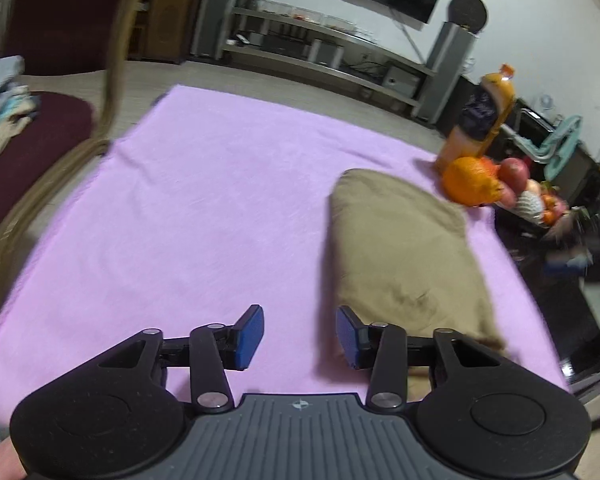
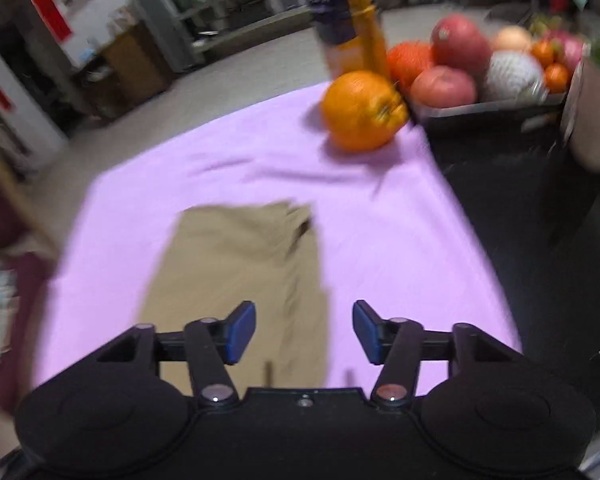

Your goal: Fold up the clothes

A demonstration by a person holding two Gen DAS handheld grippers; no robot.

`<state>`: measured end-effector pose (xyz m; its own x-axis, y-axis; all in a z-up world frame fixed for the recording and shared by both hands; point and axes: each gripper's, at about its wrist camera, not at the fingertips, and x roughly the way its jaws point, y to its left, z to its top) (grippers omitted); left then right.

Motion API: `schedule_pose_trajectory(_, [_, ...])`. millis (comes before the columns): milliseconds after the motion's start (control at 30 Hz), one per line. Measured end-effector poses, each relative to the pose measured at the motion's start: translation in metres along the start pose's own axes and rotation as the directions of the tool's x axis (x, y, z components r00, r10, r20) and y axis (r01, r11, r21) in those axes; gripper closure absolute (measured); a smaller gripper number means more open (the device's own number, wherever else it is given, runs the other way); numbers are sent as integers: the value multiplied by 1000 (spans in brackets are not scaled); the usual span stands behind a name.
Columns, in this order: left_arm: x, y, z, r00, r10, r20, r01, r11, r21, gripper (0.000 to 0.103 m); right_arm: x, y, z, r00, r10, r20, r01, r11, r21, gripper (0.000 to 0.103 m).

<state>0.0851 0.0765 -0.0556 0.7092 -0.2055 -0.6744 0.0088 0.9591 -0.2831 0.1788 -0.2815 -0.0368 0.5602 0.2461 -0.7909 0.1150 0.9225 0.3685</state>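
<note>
We see a folded tan garment (image 2: pixel 240 276) lying flat on the pink cloth (image 1: pixel 204 208), toward its right side. Our left gripper (image 1: pixel 300 336) hovers at the garment's near edge, jaws wide, holding nothing. Our right gripper (image 2: pixel 304 332) hangs over it, jaws wide too. A dark tray (image 2: pixel 488 114) holds apples, small oranges and a netted fruit. Big orange (image 2: pixel 362 116) and juice bottle (image 2: pixel 352 16) sit just beside the tray.
</note>
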Motion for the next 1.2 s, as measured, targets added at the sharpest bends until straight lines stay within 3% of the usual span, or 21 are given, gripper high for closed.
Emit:
schedule_pose_trajectory(33, [9, -4, 4, 1000, -17, -23, 17, 1000, 5, 53, -6, 0, -11, 999, 30, -15, -31, 1000, -6, 30])
schedule_pose_trajectory(133, [39, -12, 7, 995, -32, -96, 32, 999, -2, 48, 8, -4, -39, 993, 100, -65, -98, 994, 41, 28])
schedule_pose_trajectory(267, [69, -7, 4, 983, -73, -168, 61, 995, -75, 49, 37, -31, -74, 986, 164, -39, -149, 956, 254, 28])
schedule_pose_trajectory(367, [86, -10, 2, 969, -126, -212, 112, 991, -77, 48, 55, -47, -93, 966, 259, -5, -235, 886, 400, 37])
schedule_pose_trajectory(433, [94, -15, 0, 962, -141, -235, 127, 989, -72, 51, 61, -47, -100, 960, 280, 29, -266, 870, 415, 50])
schedule_pose_trajectory(467, [97, -17, -1, 960, -144, -239, 130, 989, -76, 56, 60, -44, -99, 963, 269, 31, -258, 880, 399, 55])
schedule_pose_trajectory(500, [99, -19, -2, 958, -148, -244, 132, 988, -79, 69, 58, -40, -96, 967, 254, 26, -245, 892, 379, 69])
schedule_pose_trajectory(533, [101, -22, -2, 957, -148, -248, 133, 988, -78, 78, 56, -37, -94, 971, 240, 23, -232, 904, 358, 77])
schedule_pose_trajectory(633, [88, -48, -3, 973, -70, -221, 84, 995, 56, 90, 50, -26, -87, 981, 196, 13, -191, 936, 295, 84])
schedule_pose_trajectory(733, [73, -67, -4, 980, -29, -196, 57, 988, 140, 91, 36, -13, -81, 989, 148, 20, -149, 964, 219, 85])
schedule_pose_trajectory(900, [47, -72, -17, 979, -41, -199, 61, 993, 97, 89, 1, 0, -77, 992, 123, 40, -127, 985, 117, 86])
schedule_pose_trajectory(1067, [60, -77, -37, 972, 42, -233, -16, 994, 110, 81, 19, -5, -97, 998, 63, 0, -63, 992, 109, 85])
schedule_pose_trajectory(1200, [51, -74, -35, 979, 43, -197, -19, 992, 122, 74, 25, -12, -109, 999, 40, 25, -43, 990, 137, 73])
